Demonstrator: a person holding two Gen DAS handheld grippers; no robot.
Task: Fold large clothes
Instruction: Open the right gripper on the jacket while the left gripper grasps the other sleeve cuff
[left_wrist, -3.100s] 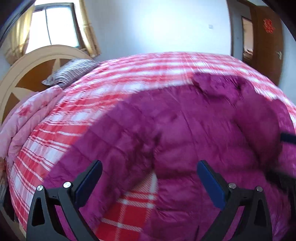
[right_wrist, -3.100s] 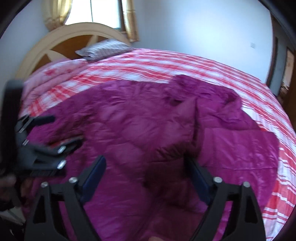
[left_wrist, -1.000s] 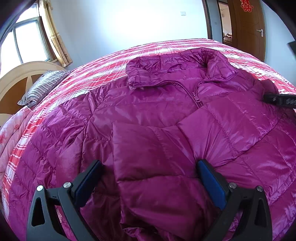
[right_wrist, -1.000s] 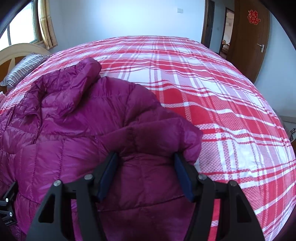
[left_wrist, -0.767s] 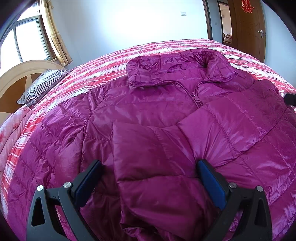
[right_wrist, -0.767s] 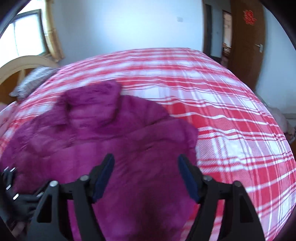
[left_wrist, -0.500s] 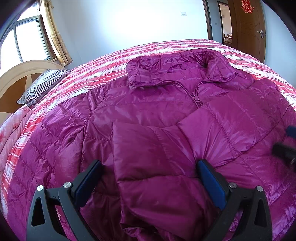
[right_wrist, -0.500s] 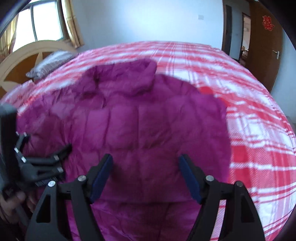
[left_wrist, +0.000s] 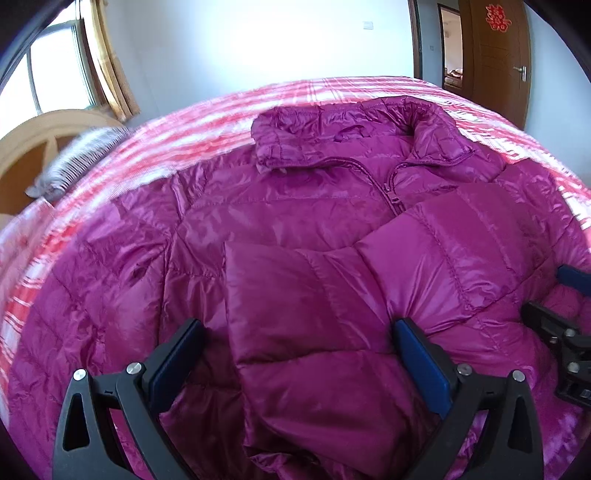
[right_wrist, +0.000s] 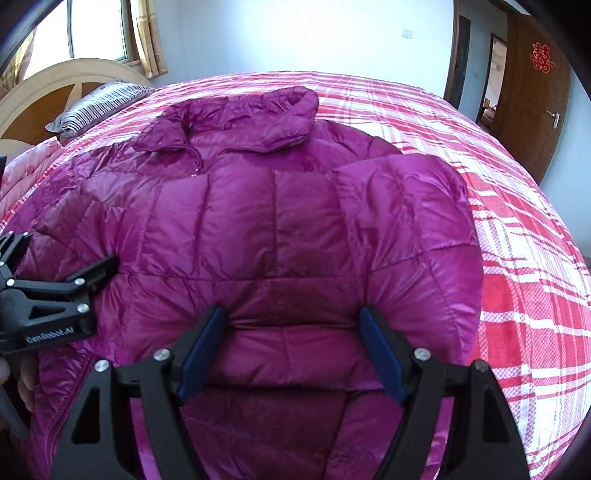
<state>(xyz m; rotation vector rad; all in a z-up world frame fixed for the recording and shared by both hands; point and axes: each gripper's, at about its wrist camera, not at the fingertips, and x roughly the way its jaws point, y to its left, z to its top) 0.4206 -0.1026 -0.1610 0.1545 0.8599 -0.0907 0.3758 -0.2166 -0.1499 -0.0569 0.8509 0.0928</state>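
Magenta quilted jacket (left_wrist: 295, 206) is lying front-up on a red plaid bed (right_wrist: 517, 258), collar (left_wrist: 354, 140) at the far end, zip partly done up, shiny fabric creasing. One sleeve (left_wrist: 314, 332) is lying folded across the chest. Left gripper (left_wrist: 299, 354) is standing wide over that sleeve, pads not pressing. Right gripper (right_wrist: 291, 350), jaws just opening, is straddling puffed fabric, not clamping.

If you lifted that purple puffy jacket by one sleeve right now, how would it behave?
The jacket would probably sag and unfold, since its folded sleeve lies soft and creased. Its puffed quilting suggests it is light for its bulk. The glossy shell may slip between the pads.
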